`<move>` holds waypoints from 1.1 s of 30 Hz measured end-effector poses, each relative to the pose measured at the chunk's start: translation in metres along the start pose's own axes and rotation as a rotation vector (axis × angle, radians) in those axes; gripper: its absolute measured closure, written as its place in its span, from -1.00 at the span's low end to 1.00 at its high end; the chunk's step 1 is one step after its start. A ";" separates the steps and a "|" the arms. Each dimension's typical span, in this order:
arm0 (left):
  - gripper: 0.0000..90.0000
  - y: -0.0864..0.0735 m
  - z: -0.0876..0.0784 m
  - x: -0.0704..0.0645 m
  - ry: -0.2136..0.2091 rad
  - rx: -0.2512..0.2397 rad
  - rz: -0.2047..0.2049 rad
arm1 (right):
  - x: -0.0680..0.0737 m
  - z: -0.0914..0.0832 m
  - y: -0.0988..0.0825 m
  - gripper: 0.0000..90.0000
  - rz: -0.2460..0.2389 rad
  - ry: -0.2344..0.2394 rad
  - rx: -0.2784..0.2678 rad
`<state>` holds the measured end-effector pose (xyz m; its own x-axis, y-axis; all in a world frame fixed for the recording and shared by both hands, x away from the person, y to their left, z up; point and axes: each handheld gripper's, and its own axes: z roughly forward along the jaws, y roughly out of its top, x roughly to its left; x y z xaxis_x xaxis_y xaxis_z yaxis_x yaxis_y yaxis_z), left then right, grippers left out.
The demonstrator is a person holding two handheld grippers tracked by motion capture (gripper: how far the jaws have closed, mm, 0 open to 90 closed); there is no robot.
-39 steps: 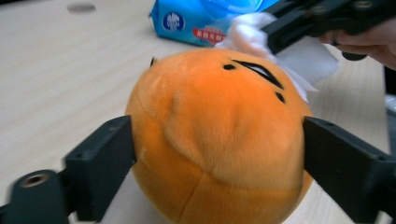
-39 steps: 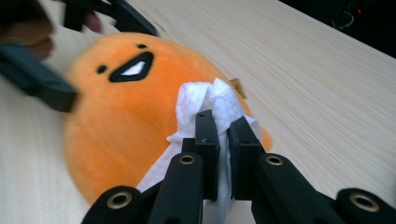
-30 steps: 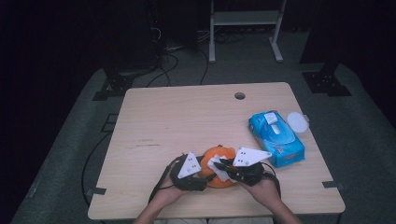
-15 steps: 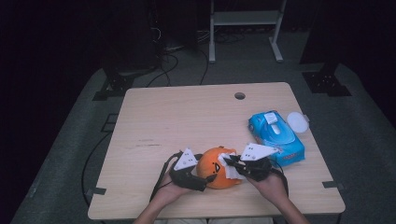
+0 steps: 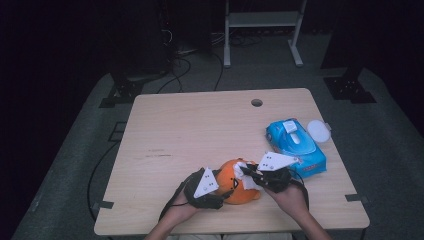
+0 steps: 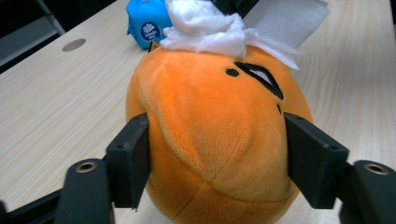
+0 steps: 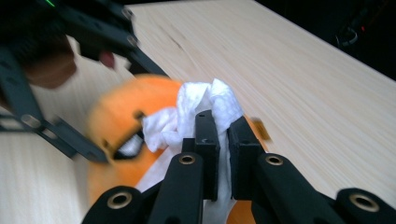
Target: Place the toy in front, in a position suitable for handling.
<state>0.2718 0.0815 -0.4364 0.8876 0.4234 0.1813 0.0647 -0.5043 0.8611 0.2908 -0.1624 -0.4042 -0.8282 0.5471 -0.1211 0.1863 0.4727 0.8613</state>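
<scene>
From above, the orange plush toy (image 5: 239, 182) sits at the near edge of the table (image 5: 200, 130), my left gripper (image 5: 220, 192) bracing it so it cannot roll while my right gripper (image 5: 246, 174) wipes it. Along my left jaws, which have just been closing, both pads flank the toy's sides. Along my right jaws, they pinch a crumpled white tissue (image 7: 205, 109) tight against its top
</scene>
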 end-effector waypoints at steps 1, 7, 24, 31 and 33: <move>-0.52 0.001 0.000 0.002 -0.029 -0.009 -0.019 | 0.001 -0.001 -0.001 0.86 -0.002 -0.004 0.004; -0.43 0.003 -0.004 0.007 -0.019 -0.021 -0.060 | 0.019 0.003 0.006 0.86 -0.064 0.001 0.006; -0.27 0.002 -0.002 -0.002 -0.002 0.000 0.027 | 0.030 0.013 0.015 0.41 -0.037 0.093 -0.013; -0.27 0.000 -0.001 -0.003 -0.003 0.014 0.037 | 0.038 0.024 0.015 0.59 -0.065 0.066 0.003; -0.27 -0.001 -0.001 -0.004 -0.002 0.018 0.040 | 0.040 0.026 0.014 0.80 -0.089 0.049 0.015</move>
<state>0.2681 0.0813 -0.4374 0.8907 0.4009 0.2141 0.0374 -0.5341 0.8446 0.2742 -0.1163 -0.4093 -0.8665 0.4684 -0.1724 0.1183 0.5283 0.8408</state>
